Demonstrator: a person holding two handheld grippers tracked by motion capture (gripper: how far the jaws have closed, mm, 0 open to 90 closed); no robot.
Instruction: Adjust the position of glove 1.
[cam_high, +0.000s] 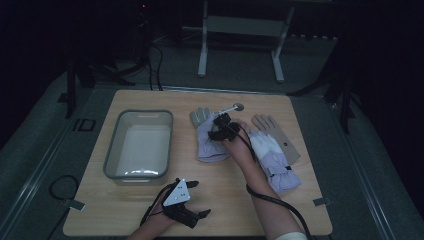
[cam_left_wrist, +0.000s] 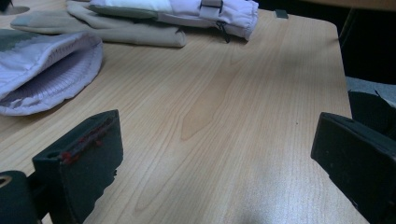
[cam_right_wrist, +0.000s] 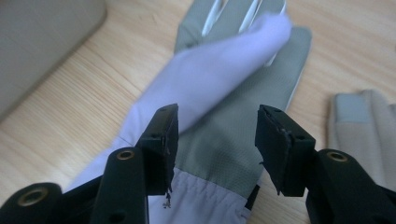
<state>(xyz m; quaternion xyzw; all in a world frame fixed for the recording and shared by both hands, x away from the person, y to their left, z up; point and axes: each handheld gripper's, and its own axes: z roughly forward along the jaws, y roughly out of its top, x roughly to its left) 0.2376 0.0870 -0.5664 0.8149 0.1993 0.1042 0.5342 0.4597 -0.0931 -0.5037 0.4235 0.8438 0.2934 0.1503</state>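
A lavender glove with a grey palm (cam_high: 207, 142) lies at the middle of the wooden table, fingers pointing away. My right gripper (cam_high: 220, 127) hovers low over its finger end. In the right gripper view its jaws (cam_right_wrist: 217, 144) stand partly apart above the grey palm (cam_right_wrist: 219, 84), and the pads press on nothing. A second lavender glove (cam_high: 272, 160) lies to the right, partly on a beige glove (cam_high: 280, 137). My left gripper (cam_high: 200, 199) rests near the table's front edge, open wide (cam_left_wrist: 215, 158) with bare wood between its jaws.
A grey plastic bin (cam_high: 112, 150) stands on the table's left half, its corner (cam_right_wrist: 42, 42) close to the glove. A small round grey object on a stem (cam_high: 238, 106) lies behind the gloves. A table frame stands on the floor beyond.
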